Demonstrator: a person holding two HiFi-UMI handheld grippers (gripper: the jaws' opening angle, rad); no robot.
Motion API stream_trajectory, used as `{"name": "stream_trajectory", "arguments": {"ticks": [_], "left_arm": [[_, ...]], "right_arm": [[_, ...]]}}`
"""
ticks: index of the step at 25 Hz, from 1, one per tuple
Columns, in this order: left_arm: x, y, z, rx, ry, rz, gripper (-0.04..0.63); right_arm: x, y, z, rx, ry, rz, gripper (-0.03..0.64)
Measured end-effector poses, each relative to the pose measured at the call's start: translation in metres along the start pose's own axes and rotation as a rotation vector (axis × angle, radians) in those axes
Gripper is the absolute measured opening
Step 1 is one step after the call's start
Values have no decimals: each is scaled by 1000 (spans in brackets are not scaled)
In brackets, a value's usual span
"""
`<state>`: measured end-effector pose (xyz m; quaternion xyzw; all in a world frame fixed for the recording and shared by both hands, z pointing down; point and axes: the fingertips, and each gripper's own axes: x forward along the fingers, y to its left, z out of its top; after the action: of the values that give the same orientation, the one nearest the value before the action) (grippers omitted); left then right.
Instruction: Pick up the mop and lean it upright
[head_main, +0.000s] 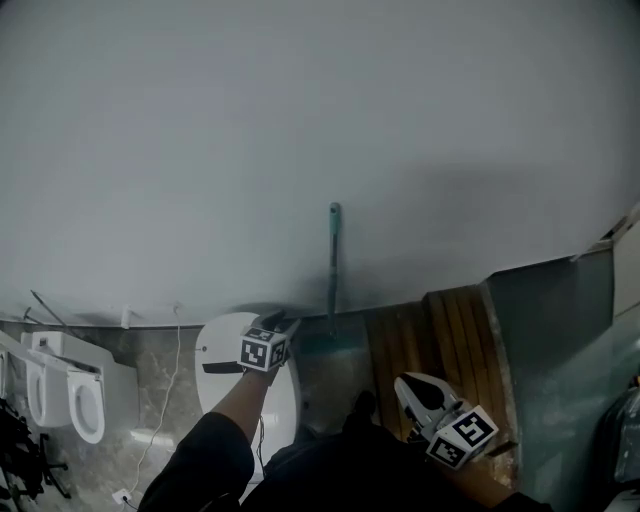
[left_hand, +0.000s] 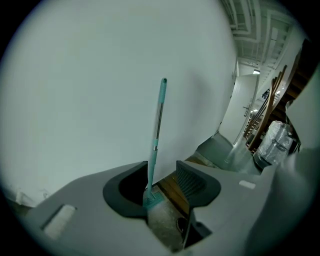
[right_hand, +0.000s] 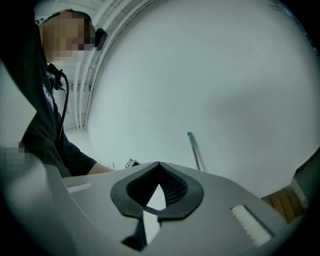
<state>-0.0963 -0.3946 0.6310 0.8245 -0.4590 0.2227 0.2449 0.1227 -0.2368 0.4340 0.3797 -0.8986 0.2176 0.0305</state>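
1. pale wall (head_main: 300, 120) fills most of the head view. mop (head_main: 334, 262) stands upright against it, teal head down on the floor (head_main: 340, 385), just beside the wooden slats (head_main: 455, 335). left gripper (head_main: 285, 323) sits near the mop's lower end, not touching. right gripper (head_main: 410, 388) is lower, over the slats, well apart from the mop. white sanitary fixtures (head_main: 80, 400) at bottom left.
2. left gripper view: jaws apart, pads pressing nothing. mop (left_hand: 159, 125) shows through the gap, leaning on the wall beyond them.
3. right gripper view: jaw tips together, nothing held. mop (right_hand: 194, 150) against the wall, further off.
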Motion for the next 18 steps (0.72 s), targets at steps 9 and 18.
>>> {"name": "stream_trajectory", "arguments": {"ticks": [9, 18], "left_arm": [[-79, -21, -7, 32, -195, -71, 186], [-148, -66, -3, -2, -346, -87, 169]], "right_arm": [[1, 68, -17, -55, 32, 3, 5], [0, 94, -25, -71, 58, 49, 5]]}}
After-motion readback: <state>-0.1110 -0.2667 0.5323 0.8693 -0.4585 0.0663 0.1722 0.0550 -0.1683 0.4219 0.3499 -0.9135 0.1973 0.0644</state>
